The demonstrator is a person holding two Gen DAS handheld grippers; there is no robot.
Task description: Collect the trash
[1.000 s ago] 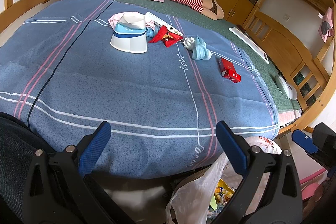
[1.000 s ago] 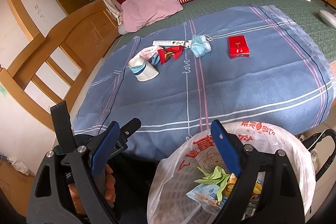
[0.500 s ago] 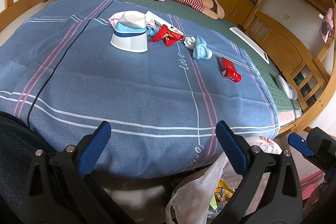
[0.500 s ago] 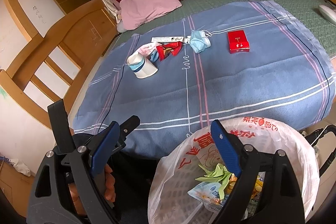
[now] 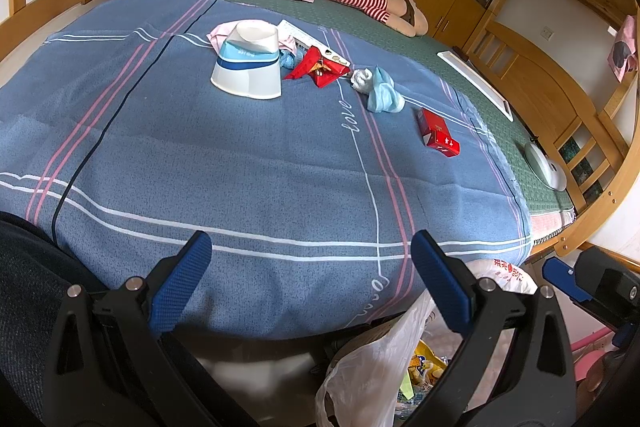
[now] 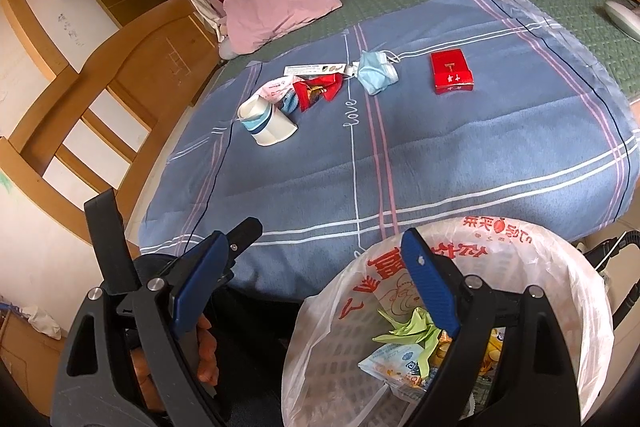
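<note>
The left gripper point(image 5: 310, 283) and the right gripper point(image 6: 316, 277) both stand wide and empty, at the near edge of the blue blanket point(image 5: 248, 167); the right one hangs over the lined waste bin point(image 6: 576, 291). The litter lies well apart, mid-bed: paper cup point(image 5: 248, 67), red wrapper point(image 5: 318, 69), face mask point(image 5: 382, 95), red carton point(image 5: 438, 133). The tipped cup's curved wall may slip the pads; soft blanket could get pinched along with the thin wrapper.
</note>
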